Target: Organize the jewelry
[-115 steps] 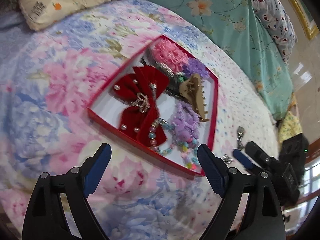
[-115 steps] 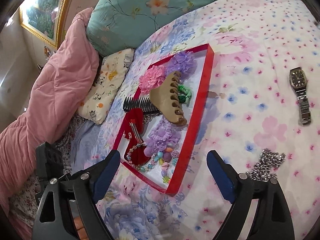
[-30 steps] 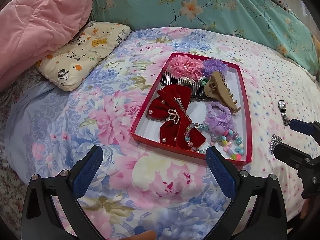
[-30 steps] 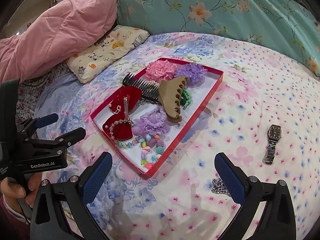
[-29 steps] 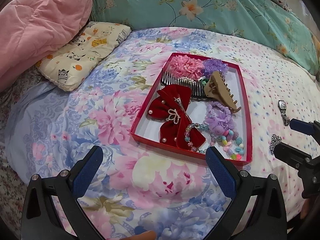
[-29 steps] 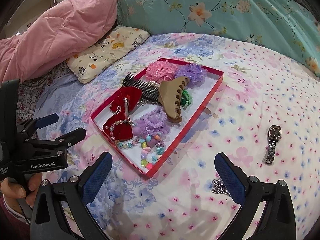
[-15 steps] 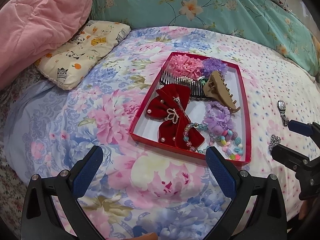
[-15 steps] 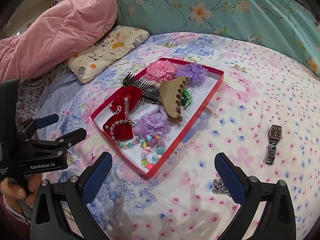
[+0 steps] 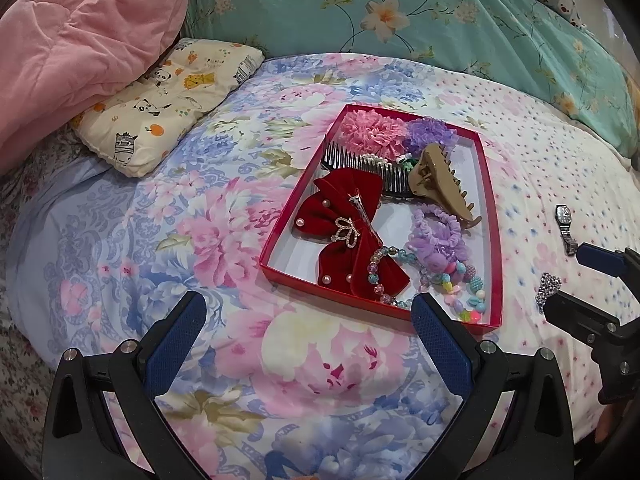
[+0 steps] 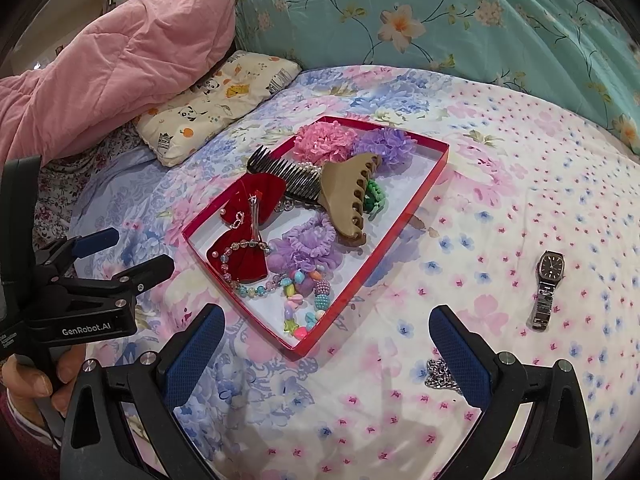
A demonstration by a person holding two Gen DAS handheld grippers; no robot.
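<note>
A home bedroom: a floral bedsheet (image 9: 168, 216), a teal pillow (image 9: 400, 20) and a pink quilt (image 9: 72, 40).

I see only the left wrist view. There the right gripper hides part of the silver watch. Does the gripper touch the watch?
Observer: No. In the right wrist view the silver metal-strap watch lies whole on the flowered bedsheet, apart from the open right gripper.
Operator: And the silver chain?
Observer: The bunched silver chain lies beside the gripper's right finger, partly hidden behind it. I cannot tell if they touch.
</note>
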